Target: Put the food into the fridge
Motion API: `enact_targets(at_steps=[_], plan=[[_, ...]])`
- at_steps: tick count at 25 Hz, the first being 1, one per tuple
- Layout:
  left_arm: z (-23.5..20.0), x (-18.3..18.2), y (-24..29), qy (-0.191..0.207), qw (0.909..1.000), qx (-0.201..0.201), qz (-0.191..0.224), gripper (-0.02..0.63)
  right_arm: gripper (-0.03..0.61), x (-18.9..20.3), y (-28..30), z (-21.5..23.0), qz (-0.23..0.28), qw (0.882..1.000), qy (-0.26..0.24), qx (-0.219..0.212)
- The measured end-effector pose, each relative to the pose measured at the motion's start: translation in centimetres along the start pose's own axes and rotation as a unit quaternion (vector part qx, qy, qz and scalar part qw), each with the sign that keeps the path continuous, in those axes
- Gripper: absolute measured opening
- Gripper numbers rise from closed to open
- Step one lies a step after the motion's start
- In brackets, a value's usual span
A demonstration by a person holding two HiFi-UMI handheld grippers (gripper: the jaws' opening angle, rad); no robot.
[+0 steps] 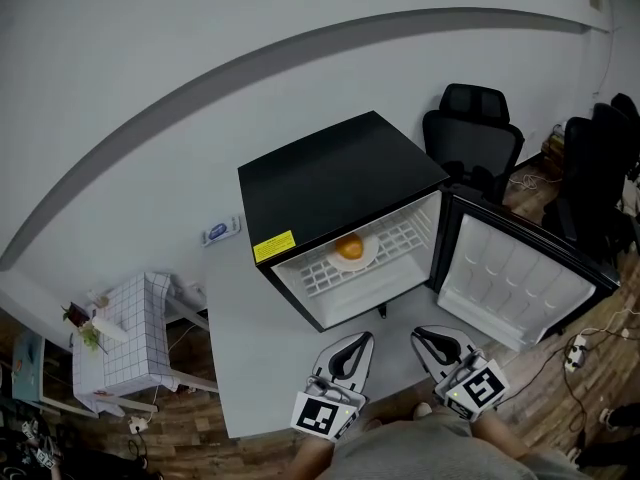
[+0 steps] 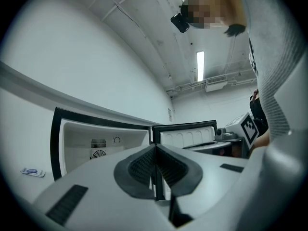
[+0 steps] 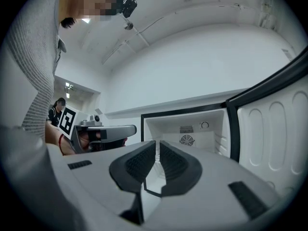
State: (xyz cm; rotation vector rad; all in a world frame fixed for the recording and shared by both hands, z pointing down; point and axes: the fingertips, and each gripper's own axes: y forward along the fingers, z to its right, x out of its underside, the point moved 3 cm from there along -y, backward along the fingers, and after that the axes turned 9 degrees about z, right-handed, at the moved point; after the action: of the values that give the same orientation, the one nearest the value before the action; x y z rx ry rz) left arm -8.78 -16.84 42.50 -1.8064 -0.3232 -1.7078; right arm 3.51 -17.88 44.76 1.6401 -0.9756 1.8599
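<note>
A black mini fridge stands on the grey table with its door swung open to the right. On the wire shelf inside, an orange piece of food lies on a white plate. My left gripper and right gripper hover side by side just in front of the opening, both shut and empty. The left gripper view looks past the left gripper into the white fridge interior. In the right gripper view, the right gripper shows only a sliver between its pads.
Black office chairs stand behind the fridge at the right. A small table with a checked cloth is at the lower left. A small blue and white packet lies on the table left of the fridge. Cables trail on the floor at right.
</note>
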Motion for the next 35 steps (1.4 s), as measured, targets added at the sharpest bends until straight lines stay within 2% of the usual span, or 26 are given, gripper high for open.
enact_targets(at_steps=[4, 9, 15, 16, 20, 23, 28, 35], plan=[[-0.5, 1.3, 0.8, 0.001, 0.9998, -0.011, -0.019, 0.011, 0.015, 0.1, 0.3, 0.7, 0.0, 1.0, 0.0, -0.01], [-0.6, 1.7, 2.2, 0.003, 0.9998, -0.01, -0.014, 0.012, 0.015, 0.3, 0.2, 1.6, -0.004, 1.0, 0.003, -0.015], [-0.7, 2.7, 2.8, 0.004, 0.9995, -0.01, -0.028, 0.018, 0.015, 0.4, -0.1, 2.5, -0.004, 1.0, 0.004, -0.015], [-0.7, 2.9, 2.9, 0.002, 0.9995, -0.01, -0.03, 0.03, 0.015, 0.3, -0.2, 2.6, -0.003, 1.0, 0.005, -0.016], [-0.6, 3.0, 3.5, -0.011, 0.9993, -0.006, -0.034, 0.176, 0.015, 0.2, -0.3, 2.6, 0.002, 1.0, 0.005, -0.02], [-0.6, 2.9, 4.0, -0.009, 0.9993, -0.005, -0.036, 0.24, 0.017, 0.4, -0.6, 2.9, -0.005, 1.0, 0.005, -0.011], [-1.1, 3.4, 4.0, 0.0, 0.9989, -0.017, -0.043, 0.272, 0.017, 0.4, -0.8, 3.0, -0.005, 1.0, 0.004, -0.01], [-2.2, 4.0, 4.5, 0.02, 0.9981, -0.031, -0.05, 0.278, 0.017, 0.6, -0.9, 3.2, -0.007, 1.0, 0.007, -0.009]])
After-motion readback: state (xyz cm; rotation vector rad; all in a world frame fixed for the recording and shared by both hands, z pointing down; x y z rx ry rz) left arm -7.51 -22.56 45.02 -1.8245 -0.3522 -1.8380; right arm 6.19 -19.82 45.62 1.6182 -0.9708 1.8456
